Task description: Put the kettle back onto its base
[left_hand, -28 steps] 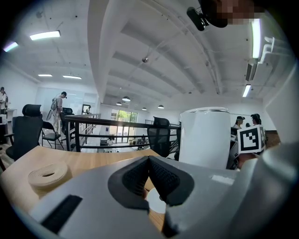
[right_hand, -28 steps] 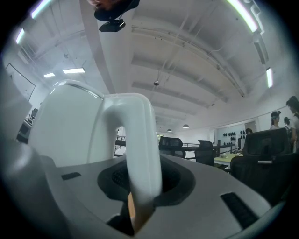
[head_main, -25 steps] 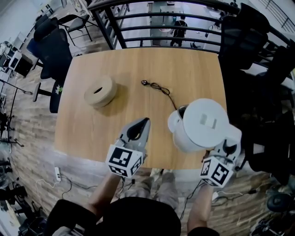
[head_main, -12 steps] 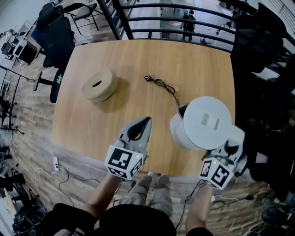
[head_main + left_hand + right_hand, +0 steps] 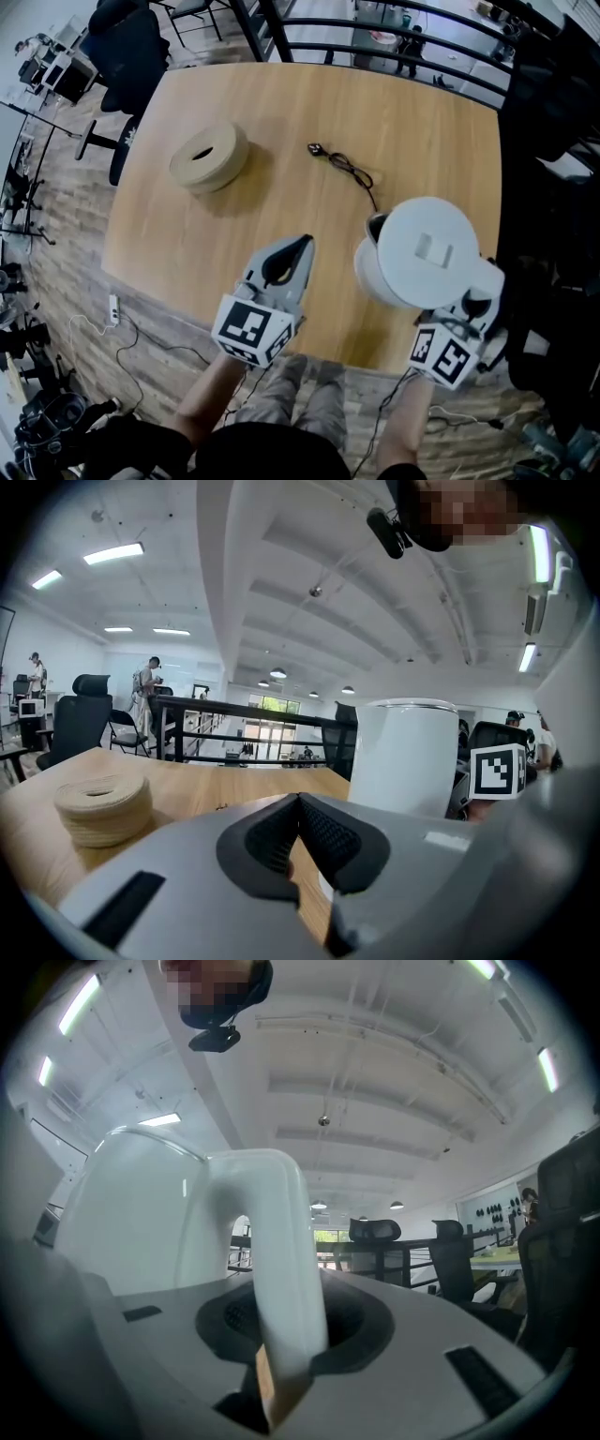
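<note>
The white kettle (image 5: 427,253) hangs above the right front part of the wooden table (image 5: 281,112), lid up. My right gripper (image 5: 469,305) is shut on its curved handle (image 5: 281,1269), which runs up between the jaws. A black cord (image 5: 349,171) runs from mid-table to under the kettle; the base is hidden below the kettle. My left gripper (image 5: 298,246) hovers just left of the kettle, shut and empty, tips meeting (image 5: 298,799). The kettle body (image 5: 405,757) fills that view's right.
A beige ring-shaped roll (image 5: 208,157) lies at the table's left; it also shows in the left gripper view (image 5: 101,803). Black office chairs (image 5: 141,47) and a dark railing (image 5: 375,28) stand beyond the far edge. The table's near edge runs just below both grippers.
Both grippers and the kettle have sunk a little towards the table. The grip on the handle is unchanged and the left gripper stays shut.
</note>
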A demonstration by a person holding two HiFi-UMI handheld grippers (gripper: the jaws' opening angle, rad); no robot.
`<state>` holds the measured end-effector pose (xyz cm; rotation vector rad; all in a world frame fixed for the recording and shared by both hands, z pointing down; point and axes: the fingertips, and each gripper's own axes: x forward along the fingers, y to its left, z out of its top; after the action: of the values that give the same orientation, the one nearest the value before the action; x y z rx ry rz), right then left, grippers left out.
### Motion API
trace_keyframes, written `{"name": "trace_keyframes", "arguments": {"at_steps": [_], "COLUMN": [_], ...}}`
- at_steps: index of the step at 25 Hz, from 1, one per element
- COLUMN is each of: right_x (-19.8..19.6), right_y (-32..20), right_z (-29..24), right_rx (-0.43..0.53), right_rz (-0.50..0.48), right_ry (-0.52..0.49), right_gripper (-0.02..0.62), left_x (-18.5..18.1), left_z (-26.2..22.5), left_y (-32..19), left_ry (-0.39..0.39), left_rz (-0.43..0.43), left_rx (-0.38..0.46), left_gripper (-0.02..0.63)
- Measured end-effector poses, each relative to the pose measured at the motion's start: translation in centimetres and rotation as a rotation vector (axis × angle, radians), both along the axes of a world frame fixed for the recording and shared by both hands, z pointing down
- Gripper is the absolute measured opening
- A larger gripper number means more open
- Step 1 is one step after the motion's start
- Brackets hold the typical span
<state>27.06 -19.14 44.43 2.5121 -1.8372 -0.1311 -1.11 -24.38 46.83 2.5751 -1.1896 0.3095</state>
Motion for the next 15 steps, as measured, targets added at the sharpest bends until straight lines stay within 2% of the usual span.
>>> {"name": "trace_keyframes", "arguments": {"at_steps": [15], "right_x": [0.2], "right_y": [-2.3], "right_z": [4.0], "right_rx": [-0.013], "right_rz": [-0.043], "right_ry": [-0.015], "right_gripper": [0.091], "left_x": [1.0], "left_z": [3.4], "left_y": [-1.0], "left_ry": [-0.005], "left_rz": [-0.033], "left_rx": [-0.037], "left_gripper": [-0.003]}}
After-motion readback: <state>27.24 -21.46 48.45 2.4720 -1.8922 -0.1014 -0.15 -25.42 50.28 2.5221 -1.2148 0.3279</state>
